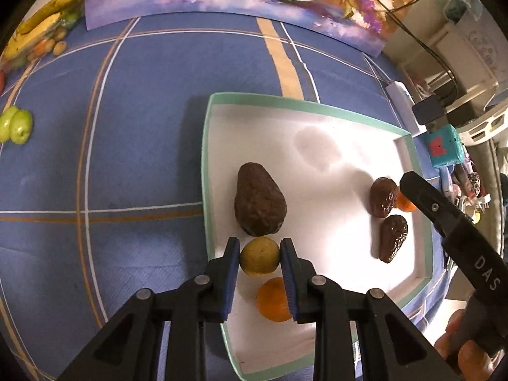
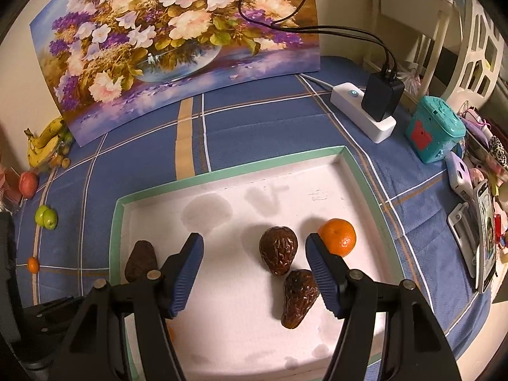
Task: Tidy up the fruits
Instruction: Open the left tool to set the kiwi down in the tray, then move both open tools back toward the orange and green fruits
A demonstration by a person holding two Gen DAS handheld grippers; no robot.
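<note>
Far left on the blue plaid tablecloth (image 2: 254, 120), fruit waits outside the tray: a bunch of bananas (image 2: 44, 144) with a few small fruits beside it against the flower painting (image 2: 177, 41), a red fruit (image 2: 28, 184), a pair of green apples (image 1: 16, 124) and a small orange fruit (image 2: 32, 264) lying alone near the cloth's edge. None of these is in the tray, so a good part of the sorting looks undone.

Next comes the white tray with the green rim (image 1: 206, 146). Along its left side lies a dark avocado (image 1: 259, 204). Just below it the left gripper (image 1: 259, 255) has its blue pads pressed on either side of a small yellow-green round fruit (image 1: 259, 256), held over the tray's left part; whether it touches the floor is unclear. An orange mandarin (image 1: 273, 300) sits on the tray floor just beneath, partly hidden by the fingers.

Toward the tray's right side lie two wrinkled dark brown fruits (image 2: 278, 250), close together, and another mandarin (image 2: 337, 236) just beside them. The right gripper (image 2: 254, 270) hangs over these with its jaws apart and nothing between the pads.

Five fruits appear placed, a sixth is in hand, and the left-hand pile remains.
</note>
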